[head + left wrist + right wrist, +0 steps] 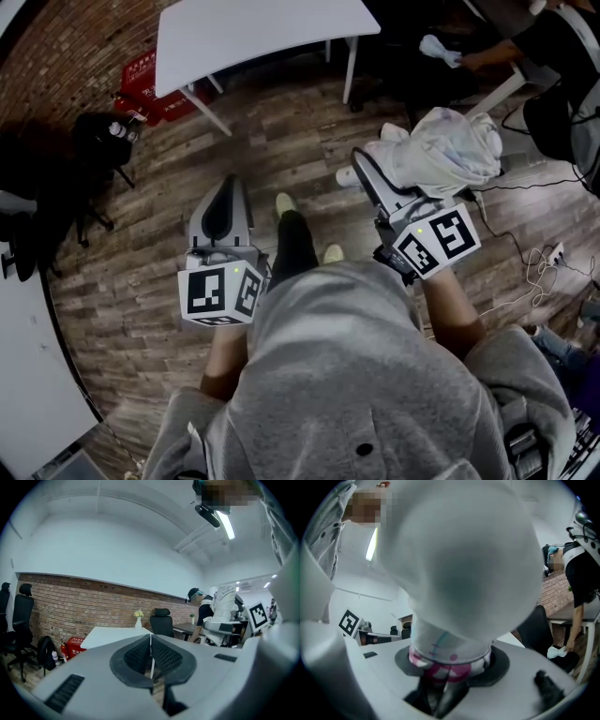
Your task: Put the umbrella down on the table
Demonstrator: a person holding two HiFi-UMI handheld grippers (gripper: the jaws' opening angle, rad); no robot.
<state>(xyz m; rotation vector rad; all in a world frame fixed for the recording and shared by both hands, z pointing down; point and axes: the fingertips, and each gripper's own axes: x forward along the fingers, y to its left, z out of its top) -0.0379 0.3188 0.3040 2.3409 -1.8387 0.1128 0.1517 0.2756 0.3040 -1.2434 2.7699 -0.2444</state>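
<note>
A folded white umbrella with pink print near its base sticks out of my right gripper, whose jaws are shut on it; in the right gripper view the umbrella fills most of the picture above the gripper. My left gripper is held level beside it, shut with its pads pressed together and nothing between them. The white table stands ahead across the wooden floor and shows in the left gripper view as a white table top. Both grippers hang above the floor, short of the table.
A small vase of flowers stands on the table. A red box and a black backpack sit by the brick wall at left. A black chair is behind the table. Another person and floor cables are at right.
</note>
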